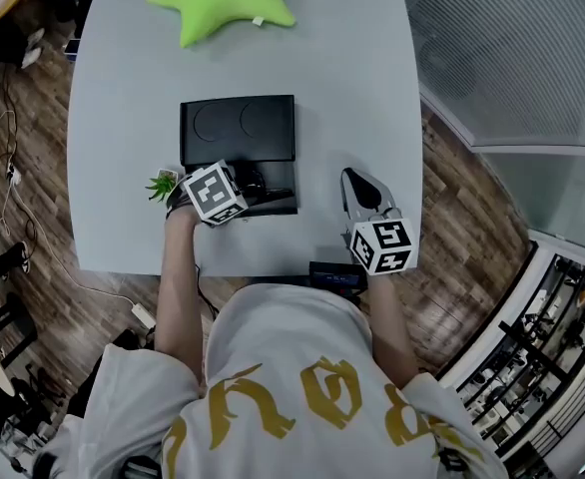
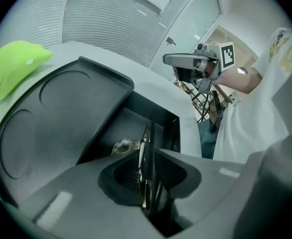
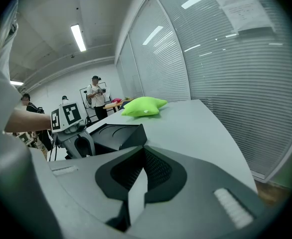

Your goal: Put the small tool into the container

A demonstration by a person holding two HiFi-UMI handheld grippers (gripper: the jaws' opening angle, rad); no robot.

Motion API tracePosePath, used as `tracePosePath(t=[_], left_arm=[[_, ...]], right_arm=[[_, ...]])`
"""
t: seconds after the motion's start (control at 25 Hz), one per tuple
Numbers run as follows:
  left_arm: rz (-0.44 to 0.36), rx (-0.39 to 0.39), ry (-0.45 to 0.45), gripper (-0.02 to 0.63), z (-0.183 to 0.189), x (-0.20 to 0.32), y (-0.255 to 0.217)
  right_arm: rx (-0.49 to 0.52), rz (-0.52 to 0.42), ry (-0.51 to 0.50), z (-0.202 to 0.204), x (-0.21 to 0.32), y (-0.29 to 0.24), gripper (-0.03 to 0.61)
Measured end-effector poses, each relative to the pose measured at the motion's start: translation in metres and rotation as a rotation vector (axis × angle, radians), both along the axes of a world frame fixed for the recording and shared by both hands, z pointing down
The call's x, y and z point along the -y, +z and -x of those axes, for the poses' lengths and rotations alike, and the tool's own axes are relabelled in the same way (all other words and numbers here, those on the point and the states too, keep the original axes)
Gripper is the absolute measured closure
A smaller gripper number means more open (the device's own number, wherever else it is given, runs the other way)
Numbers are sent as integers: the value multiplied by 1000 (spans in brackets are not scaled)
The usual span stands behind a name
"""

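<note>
Head view overhead, gripper views low, close, all sharing container

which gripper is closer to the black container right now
Left. The left gripper is over the open compartment of the black container, shut on the small tool. The right gripper is off to its right, apart from it.

— Where is the small tool?
— Clamped between the jaws of the left gripper; a thin, shiny metal piece seen edge-on; its tip reaches out over the container's open well.
— And the container?
— A black box, level on the grey table; the far part is a flat top with two round recesses; the near part is the open well.
</note>
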State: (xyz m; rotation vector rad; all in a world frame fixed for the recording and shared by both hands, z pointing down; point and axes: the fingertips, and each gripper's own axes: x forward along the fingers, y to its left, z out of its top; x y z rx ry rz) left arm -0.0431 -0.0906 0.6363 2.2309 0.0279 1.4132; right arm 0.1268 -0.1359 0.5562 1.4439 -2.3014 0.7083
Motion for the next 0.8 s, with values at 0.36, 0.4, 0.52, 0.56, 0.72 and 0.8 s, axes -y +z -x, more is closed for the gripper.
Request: tracePosePath(t=[0.36, 0.4, 0.52, 0.56, 0.72, 0.8], left_arm=[[236, -87, -42, 482, 0, -10, -3], [234, -78, -39, 476, 1, -9, -2], [216, -63, -31, 474, 1, -6, -2], [213, -63, -34, 469, 1, -6, -3], [219, -43, -36, 431, 4, -14, -7], [232, -38, -37, 417, 5, -16, -6]], right_arm=[[-11, 3, -16, 7, -5, 2, 555], [-13, 3, -19, 7, -5, 2, 555], [-9, 6, -21, 7, -3, 4, 555], [-5, 9, -19, 7, -3, 5, 555], [0, 18, -18, 8, -1, 8, 555], [3, 21, -19, 8, 0, 9, 555]])
